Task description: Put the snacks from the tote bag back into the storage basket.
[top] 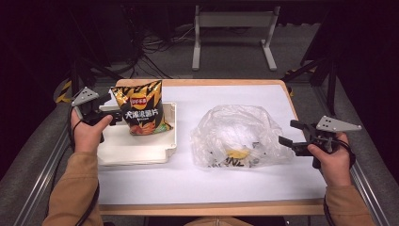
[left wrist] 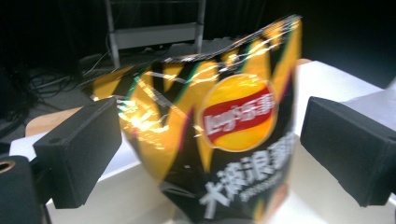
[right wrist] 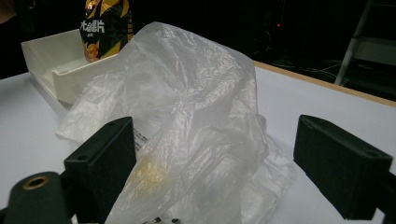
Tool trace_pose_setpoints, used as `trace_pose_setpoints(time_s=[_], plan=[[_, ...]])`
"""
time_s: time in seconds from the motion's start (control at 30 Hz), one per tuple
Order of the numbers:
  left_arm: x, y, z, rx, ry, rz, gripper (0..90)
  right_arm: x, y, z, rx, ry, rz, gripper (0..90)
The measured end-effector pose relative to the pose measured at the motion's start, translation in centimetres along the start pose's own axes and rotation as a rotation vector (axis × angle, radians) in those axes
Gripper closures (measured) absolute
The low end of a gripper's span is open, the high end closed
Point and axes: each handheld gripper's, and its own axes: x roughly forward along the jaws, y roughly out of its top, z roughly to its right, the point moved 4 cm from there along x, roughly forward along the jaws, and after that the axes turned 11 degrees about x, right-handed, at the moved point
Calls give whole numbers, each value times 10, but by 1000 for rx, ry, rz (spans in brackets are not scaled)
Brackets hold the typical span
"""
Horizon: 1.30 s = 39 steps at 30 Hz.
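A black and yellow chip bag [top: 139, 107] stands tilted in a white tray [top: 141, 150] on the left of the table. My left gripper [top: 116, 114] is at the bag's left edge. In the left gripper view the gripper [left wrist: 212, 121] is open, its jaws wide on either side of the chip bag [left wrist: 224, 130]. A crumpled clear plastic bag [top: 235, 134] lies at centre right with something yellow [top: 237, 153] inside. My right gripper [top: 288, 132] is open at its right edge. In the right gripper view the gripper [right wrist: 215, 140] has the plastic bag [right wrist: 187, 102] between its spread jaws.
The table [top: 197, 183] is white with a wooden rim, and bare surface runs along its front and far side. A grey metal stand [top: 233, 33] and cables lie on the floor beyond. Metal rails [top: 40, 179] run along both sides.
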Motion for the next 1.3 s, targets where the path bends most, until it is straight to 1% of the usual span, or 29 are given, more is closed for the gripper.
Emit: trace_pose_setpoints(time_s=[0.1,0.2,0.23,0.3,0.4,0.47,0.5,0.53,0.57,0.63,0.7,0.77,0.83,0.97,1.1,1.2,1.27,1.3], plan=[[-7,6,10,20,-23,0,54,3,1,0,-9,-1,-13,129],[-14,11,23,48,-53,-13,54,5,2,1,-13,1,-19,130],[-17,13,30,57,-70,-16,56,5,2,1,-13,1,-19,133],[-21,16,40,73,-90,-18,59,6,2,0,-18,5,-22,134],[-29,20,54,89,-131,-41,74,6,3,-1,-23,6,-27,134],[-33,22,64,103,-157,-46,75,6,4,-2,-24,9,-32,134],[-33,22,64,103,-157,-46,79,6,4,-2,-24,9,-32,134],[-37,23,72,117,-174,-46,80,5,4,-2,-22,10,-34,133],[-37,23,72,117,-174,-46,80,5,4,-2,-22,10,-34,133],[-44,21,83,112,-210,-43,81,4,3,-1,-24,10,-40,133],[-45,20,85,114,-215,-44,80,3,3,-1,-24,11,-39,133],[-46,15,89,132,-226,-72,81,2,3,-1,-26,13,-39,133],[-48,9,93,141,-236,-77,82,2,3,-1,-25,10,-51,133],[-51,-1,98,120,-254,-75,82,3,1,-1,-24,9,-66,131],[-53,-13,101,106,-257,-77,82,3,1,-2,-26,17,-67,129],[-54,-23,104,105,-269,-87,82,2,0,-2,-27,16,-67,129],[-55,-29,106,119,-263,-85,86,2,0,-2,-29,16,-67,129],[-55,-29,106,119,-263,-85,95,2,0,-2,-29,17,-68,129]])
